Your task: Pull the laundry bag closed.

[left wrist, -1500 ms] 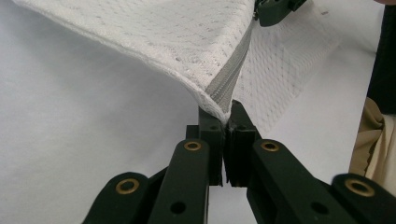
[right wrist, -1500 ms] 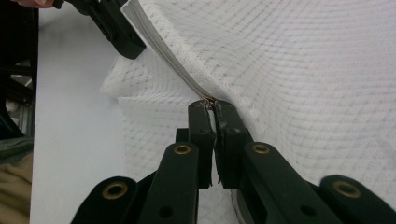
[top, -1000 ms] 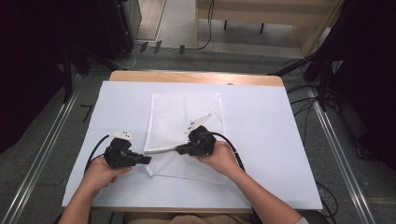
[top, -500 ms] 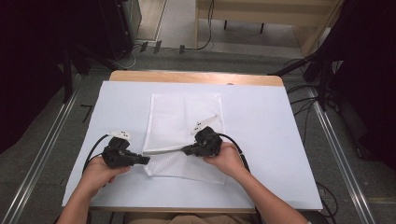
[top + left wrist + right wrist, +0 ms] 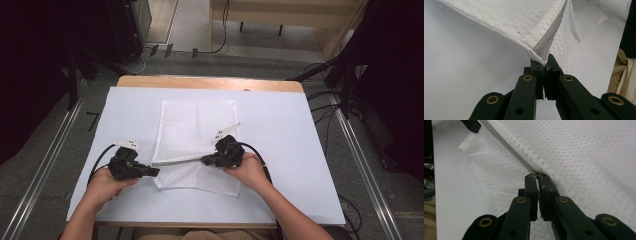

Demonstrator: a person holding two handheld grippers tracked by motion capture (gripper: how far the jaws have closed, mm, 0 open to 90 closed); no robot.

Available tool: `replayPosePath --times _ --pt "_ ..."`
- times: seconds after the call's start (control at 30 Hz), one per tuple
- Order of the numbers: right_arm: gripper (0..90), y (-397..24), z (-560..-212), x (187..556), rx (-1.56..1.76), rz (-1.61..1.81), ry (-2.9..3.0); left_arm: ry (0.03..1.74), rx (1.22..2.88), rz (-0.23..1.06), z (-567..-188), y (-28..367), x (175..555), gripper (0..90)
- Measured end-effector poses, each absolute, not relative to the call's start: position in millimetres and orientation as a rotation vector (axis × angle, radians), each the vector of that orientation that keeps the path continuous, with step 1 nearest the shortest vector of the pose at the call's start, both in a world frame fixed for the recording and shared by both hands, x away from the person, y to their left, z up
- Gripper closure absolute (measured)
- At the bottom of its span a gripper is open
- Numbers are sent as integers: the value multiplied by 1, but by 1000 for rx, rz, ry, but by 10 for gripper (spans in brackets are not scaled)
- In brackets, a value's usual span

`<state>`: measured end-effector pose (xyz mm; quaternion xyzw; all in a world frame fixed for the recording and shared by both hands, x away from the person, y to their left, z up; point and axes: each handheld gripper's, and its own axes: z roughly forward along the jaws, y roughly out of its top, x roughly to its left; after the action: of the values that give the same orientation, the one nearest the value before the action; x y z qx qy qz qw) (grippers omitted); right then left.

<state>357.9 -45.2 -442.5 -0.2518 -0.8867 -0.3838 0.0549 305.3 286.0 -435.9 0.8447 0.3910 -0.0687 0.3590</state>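
Note:
A white mesh bag lies flat on the white-covered table, its grey zipper running along a fold near the front. My left gripper is shut on the bag's corner at the zipper's end, lifting the mesh a little. My right gripper is shut on the zipper pull, partway along the zipper line. In the right gripper view, the left gripper's tip shows at the far end of the zipper. The stretch between the two grippers is pulled taut.
A bare wooden strip marks the table's far edge. Metal rails run along the floor on both sides. Cables and dark equipment stand beyond the table. The person's forearms come in at the bottom.
My right gripper has slid to the right along the zipper, away from the left gripper. The left gripper has kept its place on the bag's corner.

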Motion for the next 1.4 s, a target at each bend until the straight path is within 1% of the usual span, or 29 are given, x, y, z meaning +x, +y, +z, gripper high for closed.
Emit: replayPosePath --times 0.47,1.0,1.4 --pt "881 -56 -441 353 -782 -1167 -2694 1005 2187 -197 -436 286 307 883" --pt "881 -70 -442 353 -819 -1162 -2686 1008 2188 -181 -436 286 305 883" --pt "881 -82 -442 352 -858 -1150 -2686 998 2194 -194 -436 286 305 882"
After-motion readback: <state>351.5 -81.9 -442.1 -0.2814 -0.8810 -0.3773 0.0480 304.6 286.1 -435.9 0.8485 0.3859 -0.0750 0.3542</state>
